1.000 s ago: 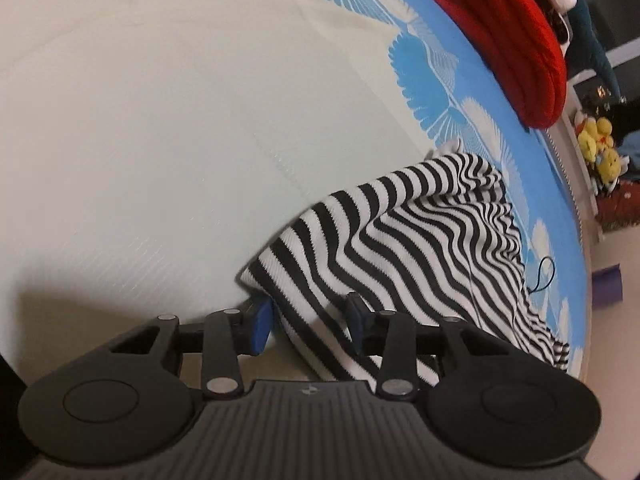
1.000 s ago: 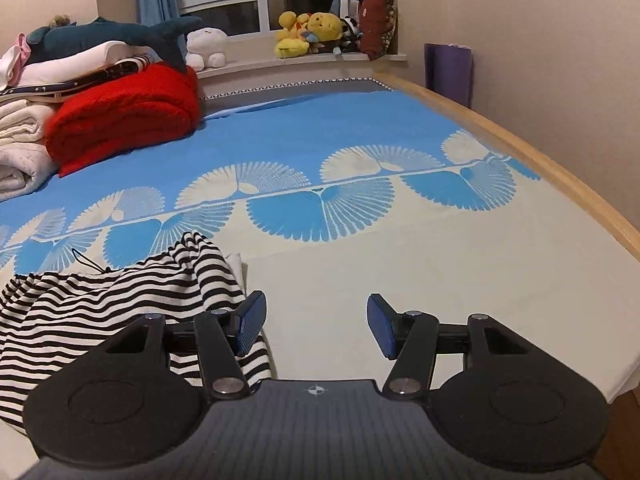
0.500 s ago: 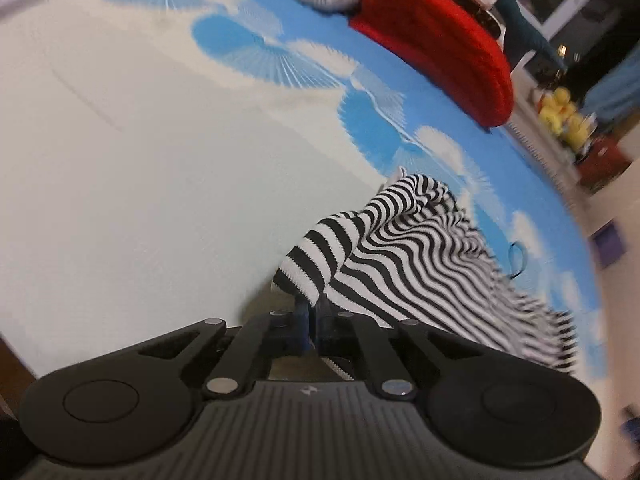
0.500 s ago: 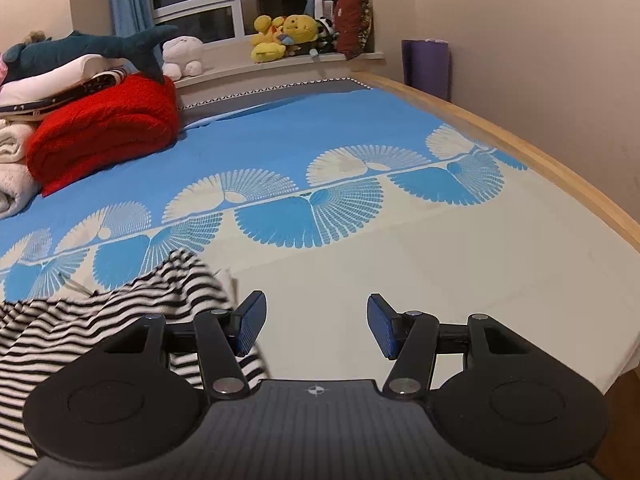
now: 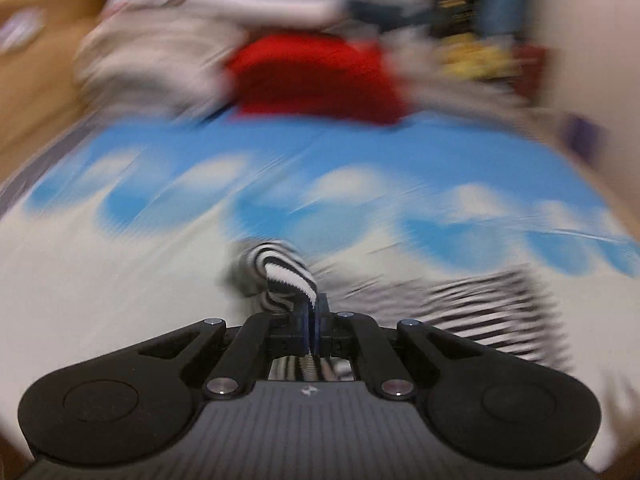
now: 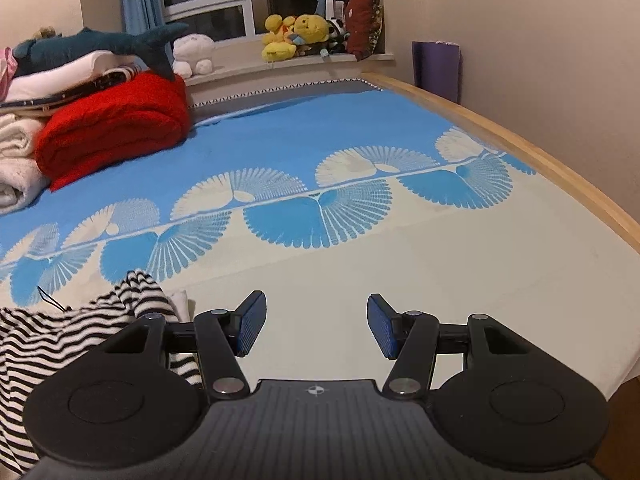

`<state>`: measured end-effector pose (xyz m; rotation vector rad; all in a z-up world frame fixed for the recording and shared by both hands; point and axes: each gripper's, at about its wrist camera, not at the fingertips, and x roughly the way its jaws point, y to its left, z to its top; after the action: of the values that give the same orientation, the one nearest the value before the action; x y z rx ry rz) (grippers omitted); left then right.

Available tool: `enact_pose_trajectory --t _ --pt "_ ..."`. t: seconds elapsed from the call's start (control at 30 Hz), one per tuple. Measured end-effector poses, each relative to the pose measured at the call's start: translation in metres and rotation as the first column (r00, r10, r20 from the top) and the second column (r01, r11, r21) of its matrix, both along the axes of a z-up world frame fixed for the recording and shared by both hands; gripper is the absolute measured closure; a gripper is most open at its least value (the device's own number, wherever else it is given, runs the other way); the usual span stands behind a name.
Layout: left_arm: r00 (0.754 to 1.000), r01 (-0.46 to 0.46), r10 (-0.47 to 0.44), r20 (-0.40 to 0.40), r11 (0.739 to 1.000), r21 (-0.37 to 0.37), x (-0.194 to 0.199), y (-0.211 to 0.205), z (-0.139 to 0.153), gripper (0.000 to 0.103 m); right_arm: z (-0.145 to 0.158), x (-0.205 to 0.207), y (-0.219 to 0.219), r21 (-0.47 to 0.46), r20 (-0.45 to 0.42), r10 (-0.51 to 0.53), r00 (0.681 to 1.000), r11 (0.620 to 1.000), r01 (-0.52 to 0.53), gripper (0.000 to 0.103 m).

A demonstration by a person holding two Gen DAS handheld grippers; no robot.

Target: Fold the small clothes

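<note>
The striped garment (image 5: pixel 288 276) lies crumpled on the bedspread (image 6: pixel 400 280), at eight o'clock in the right wrist view. The left gripper (image 5: pixel 311 312) pinches its hem, fabric trailing toward four o'clock. The right gripper (image 6: pixel 316 324) hangs spread and empty; it should probably take a matching corner so the cloth spreads flat.

Black-and-white striped top (image 5: pixel 286 276), soft and crumpled. One edge pinched tight in the shut left claw (image 5: pixel 311 320) and lifted; the rest trailing down to that claw's right, bunched left of the open right claw (image 6: pixel 312 324).
</note>
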<state>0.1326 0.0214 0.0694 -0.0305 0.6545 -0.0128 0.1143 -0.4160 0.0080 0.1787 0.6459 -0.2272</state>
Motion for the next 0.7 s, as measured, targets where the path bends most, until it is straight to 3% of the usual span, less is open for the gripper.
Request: enact_pose_trajectory --t 0.07,0.1,0.2,0.27,0.33,0.37,0.4,0.57,0.7 --pt "0.978 0.191 -0.192 0.08 0.981 0.018 -0.007 -0.064 0.013 0.101 0.002 -0.002 -0.003 0.012 0.013 0.0 1.0 1.0 0.0 0.045" --pt "0.953 0.285 -0.288 0.099 0.958 0.037 -0.013 -0.095 0.013 0.101 0.003 -0.003 -0.005 0.017 0.017 0.001 1.0 1.0 -0.001 0.045" --pt "0.84 0.529 -0.534 0.094 0.846 0.074 -0.035 -0.179 -0.009 0.101 0.004 -0.007 -0.011 0.024 0.027 0.002 1.0 1.0 -0.003 0.045" --pt "0.763 0.645 -0.646 0.022 0.763 0.03 -0.045 -0.22 -0.036 0.1 0.005 -0.01 -0.016 0.028 0.032 0.002 0.999 1.0 -0.003 0.045" --pt "0.674 0.731 -0.733 -0.088 0.679 -0.061 -0.045 -0.244 -0.065 0.095 0.005 -0.012 -0.02 0.029 0.033 0.005 0.999 1.0 -0.006 0.045" --pt "0.636 0.755 -0.759 -0.141 0.649 -0.094 -0.044 -0.25 -0.074 0.093 0.005 -0.012 -0.021 0.031 0.032 0.007 0.999 0.999 -0.008 0.045" --pt "0.624 0.758 -0.762 -0.175 0.644 -0.103 -0.042 -0.249 -0.08 0.093 0.004 -0.012 -0.022 0.037 0.03 0.01 1.0 0.999 -0.011 0.045" --pt "0.718 0.674 -0.688 -0.107 0.725 -0.14 -0.021 -0.177 -0.053 0.092 0.0 -0.005 -0.015 0.071 0.006 0.092 0.996 0.993 -0.092 0.045" --pt "0.79 0.6 -0.597 -0.14 0.8 -0.027 0.005 -0.119 -0.042 0.091 -0.007 0.01 0.005 0.179 -0.029 0.212 0.977 0.963 -0.203 0.046"
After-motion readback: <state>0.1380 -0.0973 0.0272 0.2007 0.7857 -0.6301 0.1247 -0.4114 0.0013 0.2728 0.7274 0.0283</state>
